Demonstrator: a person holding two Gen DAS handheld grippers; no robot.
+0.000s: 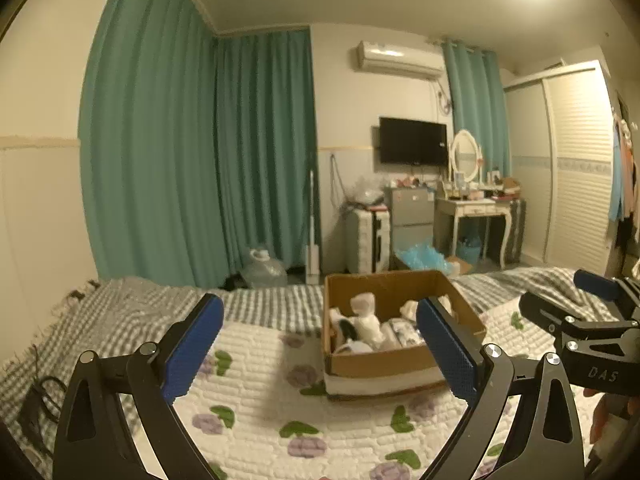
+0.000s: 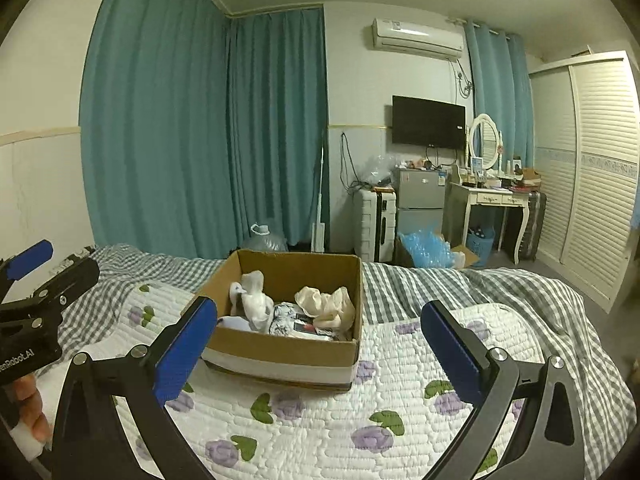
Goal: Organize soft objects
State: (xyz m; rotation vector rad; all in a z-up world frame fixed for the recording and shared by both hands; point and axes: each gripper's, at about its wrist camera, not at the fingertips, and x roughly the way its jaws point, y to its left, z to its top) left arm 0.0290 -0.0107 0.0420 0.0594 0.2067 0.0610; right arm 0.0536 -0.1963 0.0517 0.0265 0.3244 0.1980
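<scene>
On the bed, box: a cardboard box (image 2: 280, 350) sat open on the white quilt (image 2: 384, 400) with purple flowers, well ahead of both grippers.
Contents: soft objects lay inside the box: a white sock-like piece (image 2: 256, 300) stood up at the left, a cream cloth (image 2: 328, 304) was bunched at the right, and patterned black-and-white items (image 2: 298, 324) lay low between them; what exactly they were could not be told.
Left gripper (image 1: 320, 348): its blue-padded fingers (image 1: 192, 348) were spread wide and held nothing; in the left wrist view the box showed between them, nearer the right finger, apart from both.
Right gripper (image 2: 320, 344): its fingers were likewise wide apart and empty; in the right wrist view the box lay between them, close by the left finger, not touching.
Hands: part of a hand (image 2: 28, 412) showed at the left edge of the right wrist view, behind the left gripper.
Bedding: a grey checked blanket (image 2: 460, 284) lay beyond the quilt.
Room: teal curtains (image 2: 192, 120), a wall television (image 2: 428, 122), an air conditioner (image 2: 418, 38), a dressing table with an oval mirror (image 2: 494, 196) and a louvred wardrobe (image 2: 592, 168) stood beyond the bed.
</scene>
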